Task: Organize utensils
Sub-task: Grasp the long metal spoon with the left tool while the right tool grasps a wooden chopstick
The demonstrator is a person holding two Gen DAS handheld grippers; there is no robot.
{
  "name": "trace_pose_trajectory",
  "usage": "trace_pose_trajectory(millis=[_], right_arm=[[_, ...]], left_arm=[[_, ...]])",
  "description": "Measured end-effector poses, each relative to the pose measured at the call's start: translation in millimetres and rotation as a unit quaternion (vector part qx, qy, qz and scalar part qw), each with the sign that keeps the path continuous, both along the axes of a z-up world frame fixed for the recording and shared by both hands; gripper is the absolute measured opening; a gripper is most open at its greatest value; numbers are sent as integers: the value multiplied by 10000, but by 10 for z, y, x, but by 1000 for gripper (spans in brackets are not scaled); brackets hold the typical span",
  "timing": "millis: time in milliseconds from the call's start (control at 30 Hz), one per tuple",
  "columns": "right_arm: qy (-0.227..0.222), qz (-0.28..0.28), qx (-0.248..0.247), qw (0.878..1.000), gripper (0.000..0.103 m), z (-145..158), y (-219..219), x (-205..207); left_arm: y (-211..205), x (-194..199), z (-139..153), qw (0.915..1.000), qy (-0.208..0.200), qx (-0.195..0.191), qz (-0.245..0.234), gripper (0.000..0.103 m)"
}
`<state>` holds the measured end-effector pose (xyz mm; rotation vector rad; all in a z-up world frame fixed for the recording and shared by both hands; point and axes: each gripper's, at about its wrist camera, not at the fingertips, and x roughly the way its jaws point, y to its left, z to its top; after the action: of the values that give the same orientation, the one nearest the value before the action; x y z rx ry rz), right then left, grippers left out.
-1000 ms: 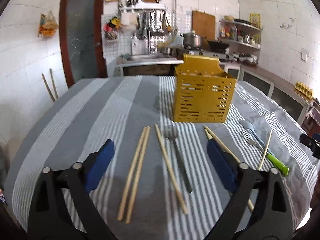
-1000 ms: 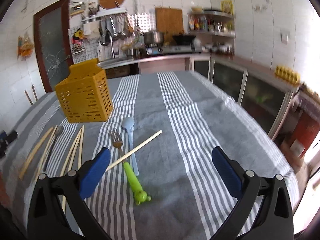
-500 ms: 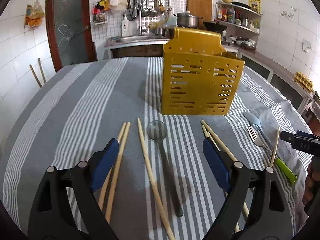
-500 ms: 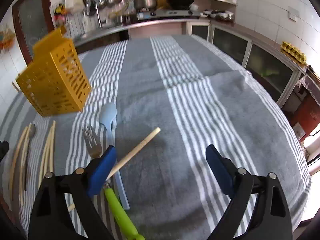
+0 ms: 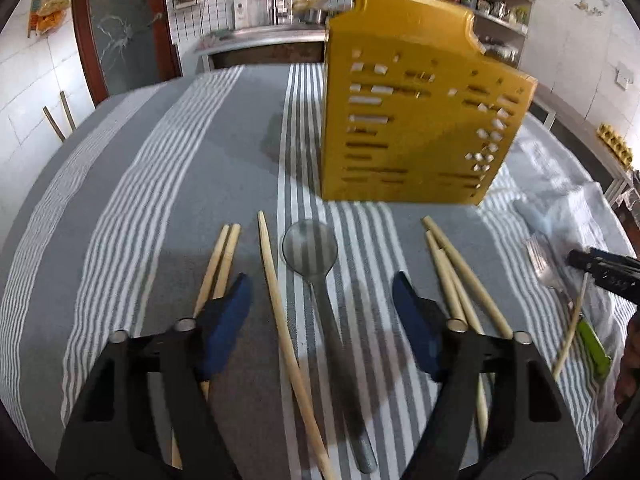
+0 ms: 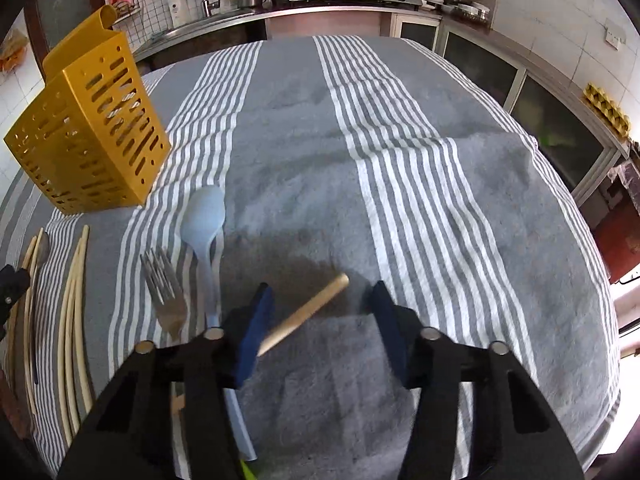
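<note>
The yellow basket (image 5: 416, 120) stands ahead of both tongs, empty as far as the slots show, and every utensil lies flat on the striped cloth (image 6: 400, 160). The left tongs (image 5: 320, 304) are closing with a gray spoon (image 5: 316, 264) and one chopstick (image 5: 280, 300) between the untouched pads, so both may be pinched together and one may drop. The right tongs (image 6: 320, 312) are closing around a slanted chopstick (image 6: 308, 312), touching at most the left pad; an off-centre grip may pivot it free.

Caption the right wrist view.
Right hand-held gripper closing around a wooden chopstick beside the fork and blue spoon.
</note>
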<state>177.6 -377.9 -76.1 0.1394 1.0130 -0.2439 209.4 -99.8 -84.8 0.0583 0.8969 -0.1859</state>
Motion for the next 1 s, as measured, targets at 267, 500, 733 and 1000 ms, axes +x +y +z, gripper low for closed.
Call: trace_pose_trajectory(millis=[267,500,733,1000], right_arm=[[259,275,-131,9992,29,38,12,124],[105,192,232,9995,21,64,-32,165],[-74,301,401,9987,18,161,21,141],[-648,518,572,9949,16,491,108,9]], left_arm=[[28,182,-171,9990,422,85,76,56],[-2,319,-132,9985,540,99,3,20],[-30,320,-63,9986,518,47,-133,5],[37,270,164,9992,309,-230,-123,4]])
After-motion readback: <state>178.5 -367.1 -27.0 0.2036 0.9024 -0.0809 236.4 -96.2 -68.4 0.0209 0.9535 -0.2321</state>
